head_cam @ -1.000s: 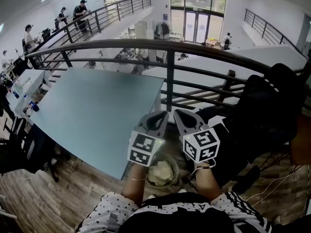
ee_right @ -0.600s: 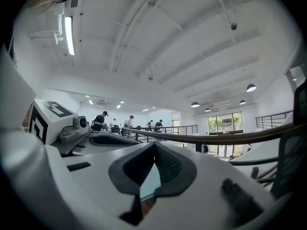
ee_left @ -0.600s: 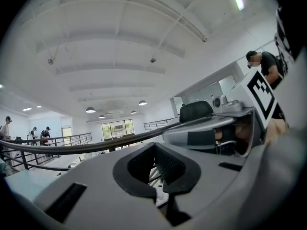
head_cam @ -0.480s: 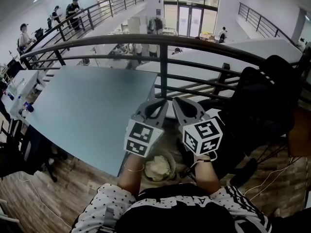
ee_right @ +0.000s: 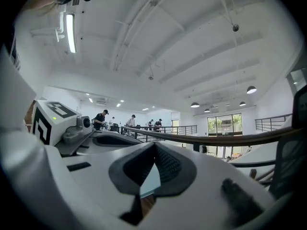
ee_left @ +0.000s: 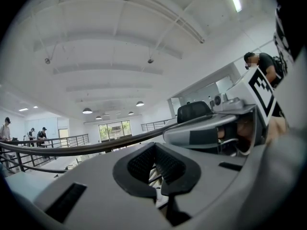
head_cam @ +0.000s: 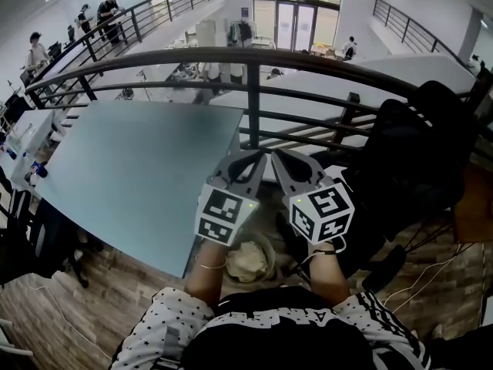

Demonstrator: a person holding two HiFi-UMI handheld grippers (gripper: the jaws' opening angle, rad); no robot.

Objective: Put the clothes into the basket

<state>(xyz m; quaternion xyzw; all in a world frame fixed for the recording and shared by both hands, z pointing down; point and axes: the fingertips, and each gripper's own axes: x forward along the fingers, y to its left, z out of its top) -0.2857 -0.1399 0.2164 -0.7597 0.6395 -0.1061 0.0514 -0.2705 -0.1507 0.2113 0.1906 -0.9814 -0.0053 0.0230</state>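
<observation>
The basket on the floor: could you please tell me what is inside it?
A crumpled cream cloth lies in the basket. The left gripper covers part of its rim; anything beneath the cloth is hidden.

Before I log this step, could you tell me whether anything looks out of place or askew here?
Nothing stands out. The basket sits upright on the floor by the table, with cream clothes inside it and none seen outside. The left tongs and right tongs are shut and empty above it.

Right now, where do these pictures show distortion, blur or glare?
Head view: sharp, but the railing bows from the wide lens. Left gripper view: black corners, the left tongs slightly soft. Right gripper view: the ceiling lamp glares.
</observation>
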